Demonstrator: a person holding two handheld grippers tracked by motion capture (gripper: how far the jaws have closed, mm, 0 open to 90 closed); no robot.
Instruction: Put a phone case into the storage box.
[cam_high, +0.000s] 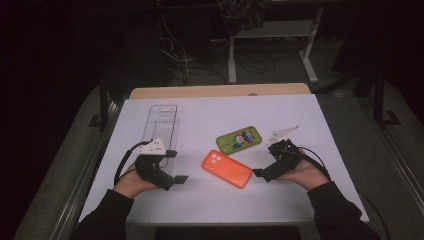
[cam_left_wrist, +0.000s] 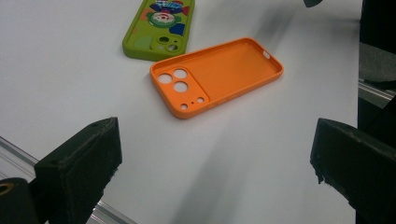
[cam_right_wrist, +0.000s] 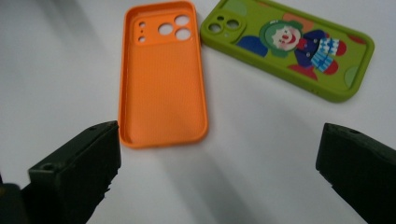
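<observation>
The left gripper (cam_high: 176, 167) sits low over the white table (cam_high: 300, 200), jaws spread wide with nothing between them, and across from it the right gripper (cam_high: 262, 161) mirrors the pose, jaws just as far apart and just as empty. Both point inward, toward the middle of the sheet, and that's where the action is going to be: the orange phone case (cam_high: 226, 168) lies flat between them, hollow side up, its camera holes clear in the left gripper view (cam_left_wrist: 215, 74) and again in the right gripper view (cam_right_wrist: 162, 74). It's closer to the right gripper, whose jaw tip is just beside the case's near end. Open side up like that, the thin walls offer a lip to pinch, which I'd guess is why both tools come in low and angled. Just beyond it, near but not touching as far as I can tell, rests the green phone case (cam_high: 239, 139), printed clown face up. Farther left, a clear plastic tray (cam_high: 161, 125) stands along the table's edge, empty, perhaps waiting to receive the cases. Nobody has a grip on anything yet.
</observation>
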